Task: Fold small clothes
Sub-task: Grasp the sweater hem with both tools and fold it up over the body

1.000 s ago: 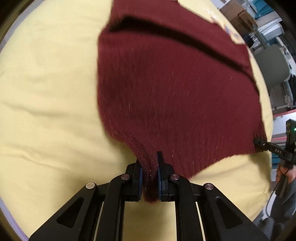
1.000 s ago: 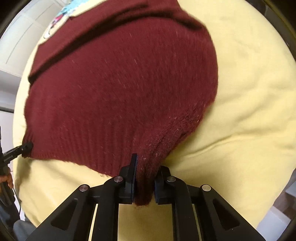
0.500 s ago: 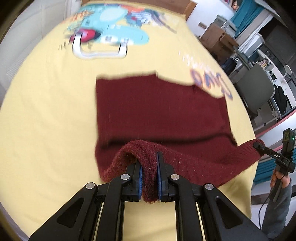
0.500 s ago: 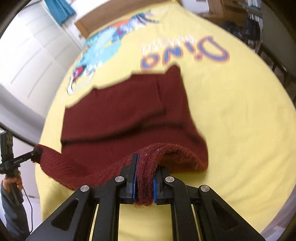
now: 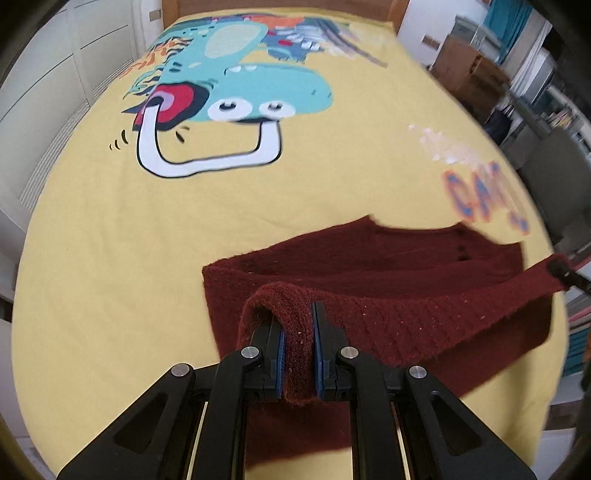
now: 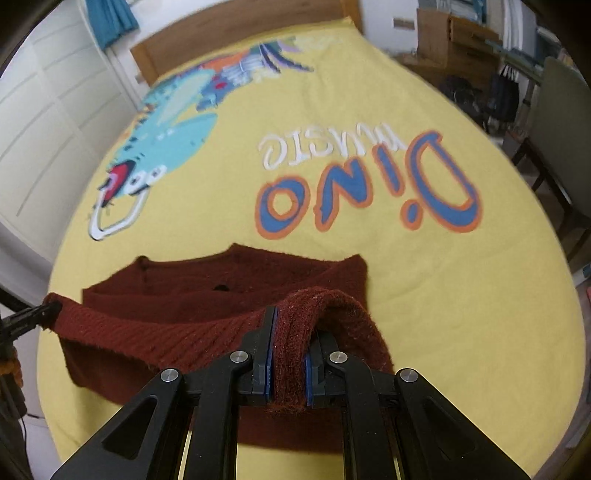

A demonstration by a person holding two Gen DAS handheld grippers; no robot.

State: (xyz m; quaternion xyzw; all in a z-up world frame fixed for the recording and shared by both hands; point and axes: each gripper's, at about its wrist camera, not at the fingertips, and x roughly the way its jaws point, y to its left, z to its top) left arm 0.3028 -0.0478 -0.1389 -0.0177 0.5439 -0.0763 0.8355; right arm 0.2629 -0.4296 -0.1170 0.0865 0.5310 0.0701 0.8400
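Note:
A dark red knit sweater (image 5: 369,266) lies on a yellow bed cover (image 5: 110,240); it also shows in the right wrist view (image 6: 192,291). My left gripper (image 5: 298,332) is shut on one corner of its ribbed hem. My right gripper (image 6: 289,339) is shut on the other hem corner. The hem hangs taut between the two grippers, lifted above the rest of the sweater, which lies flat beyond. The right gripper's tip shows at the right edge of the left wrist view (image 5: 561,271); the left gripper's tip shows at the left of the right wrist view (image 6: 33,315).
The cover carries a teal dinosaur print (image 5: 236,74) and blue "Dino" lettering (image 6: 369,195). White cupboard doors (image 6: 44,122) stand left of the bed. A wooden headboard (image 6: 236,29), boxes (image 6: 454,33) and a chair (image 6: 554,122) stand beyond and to the right.
Both grippers have lifted the hem and carried it up over the sweater toward its far edge. The view has risen from close on the knit to the whole bed.

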